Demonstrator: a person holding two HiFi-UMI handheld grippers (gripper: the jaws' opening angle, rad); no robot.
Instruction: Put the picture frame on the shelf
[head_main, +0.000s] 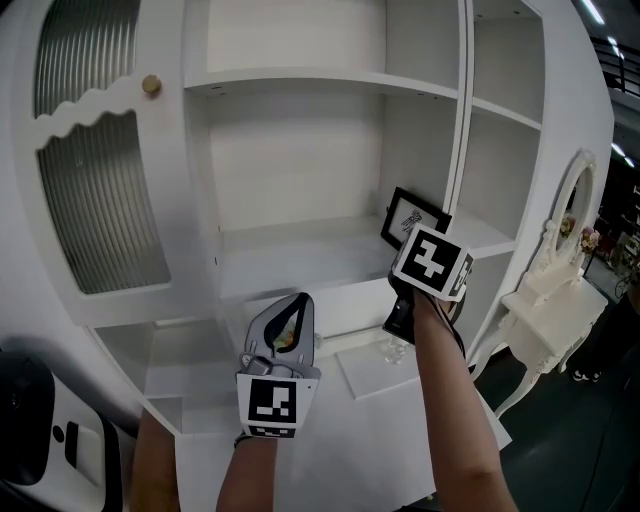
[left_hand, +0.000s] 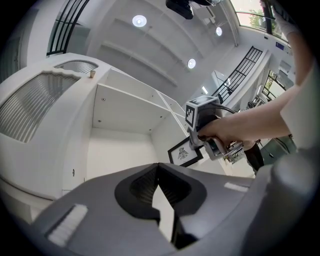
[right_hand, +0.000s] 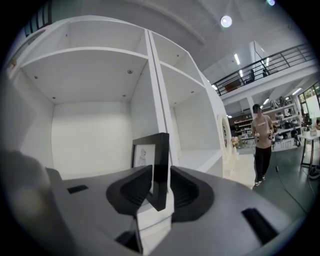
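At the middle shelf (head_main: 300, 250), right gripper (right_hand: 159, 189) clamps the picture frame (head_main: 408, 216).

The picture frame (head_main: 411, 221) looks glossy, the shelf (head_main: 290, 255) matt.

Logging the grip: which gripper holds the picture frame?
The right gripper, clamped on the edge of the picture frame; the left gripper is shut, holding nothing.

Bright, even light falls from round ceiling lamps (left_hand: 139, 20), at 12 o'clock in the left gripper view and 1 o'clock in the right. The white shelf (head_main: 300, 250) shows only soft shadows under its boards. Both gripper views bow strongly, with black corners and a blurred foreground.
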